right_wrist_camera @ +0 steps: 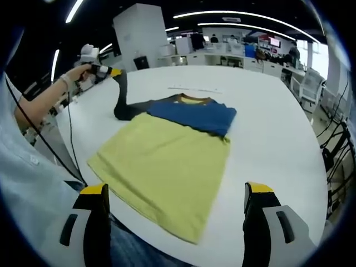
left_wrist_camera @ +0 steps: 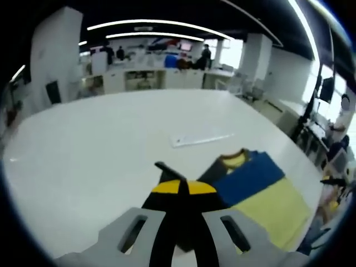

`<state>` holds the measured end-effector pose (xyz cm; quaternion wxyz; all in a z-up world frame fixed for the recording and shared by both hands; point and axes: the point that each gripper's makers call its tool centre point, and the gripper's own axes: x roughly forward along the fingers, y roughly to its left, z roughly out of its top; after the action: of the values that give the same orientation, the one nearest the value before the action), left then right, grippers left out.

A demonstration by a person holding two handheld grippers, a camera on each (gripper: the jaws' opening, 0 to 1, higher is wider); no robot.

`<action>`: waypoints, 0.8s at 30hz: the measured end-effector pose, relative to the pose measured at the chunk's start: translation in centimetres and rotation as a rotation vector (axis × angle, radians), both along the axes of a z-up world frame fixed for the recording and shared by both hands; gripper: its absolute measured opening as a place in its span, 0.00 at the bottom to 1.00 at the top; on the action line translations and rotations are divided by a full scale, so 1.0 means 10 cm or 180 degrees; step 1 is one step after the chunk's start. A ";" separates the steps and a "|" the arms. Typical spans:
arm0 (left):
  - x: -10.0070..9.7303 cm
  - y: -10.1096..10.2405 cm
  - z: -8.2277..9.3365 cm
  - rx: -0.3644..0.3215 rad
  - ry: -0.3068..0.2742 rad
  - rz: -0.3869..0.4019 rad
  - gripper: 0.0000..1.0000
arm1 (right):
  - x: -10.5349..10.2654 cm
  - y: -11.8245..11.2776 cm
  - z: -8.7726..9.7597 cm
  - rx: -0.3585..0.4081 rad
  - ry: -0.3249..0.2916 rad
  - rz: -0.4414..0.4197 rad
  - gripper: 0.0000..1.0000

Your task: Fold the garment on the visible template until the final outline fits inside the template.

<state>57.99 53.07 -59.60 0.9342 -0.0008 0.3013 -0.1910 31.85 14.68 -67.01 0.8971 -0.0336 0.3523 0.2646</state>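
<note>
Shirt (right_wrist_camera: 172, 150), soft, yellow and blue, lies flat on the smooth white surface (right_wrist_camera: 278, 139); left tool (left_wrist_camera: 179, 186) pinches its dark sleeve (right_wrist_camera: 121, 100), right tool (right_wrist_camera: 177, 194) is apart.

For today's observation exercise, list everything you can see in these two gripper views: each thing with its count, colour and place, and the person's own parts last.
Table: one, white, large, under the garment.
Garment: one T-shirt, yellow lower part, blue chest, dark grey sleeves, lying flat on the table; one dark sleeve is lifted off the table.
Strip: one, pale and flat, on the table beyond the collar; what it is cannot be told.
Desks and shelving: several, white, in the background, with people standing there.
Ceiling lights: several long white strips.
Cable: one, black, hanging from the left gripper.
Left gripper: yellow-tipped black jaws shut on the sleeve.
Right gripper: open, over the hem.
Hand: one, holding the left gripper.
</note>
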 end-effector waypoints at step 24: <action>0.19 -0.54 0.16 0.0017 -0.0150 -0.0277 0.00 | -0.03 -0.09 -0.03 0.0030 0.0035 -0.0053 1.00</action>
<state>59.93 47.67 -57.97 0.9319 0.0193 0.2794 -0.2307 31.58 13.81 -67.35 0.8975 -0.0250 0.3562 0.2590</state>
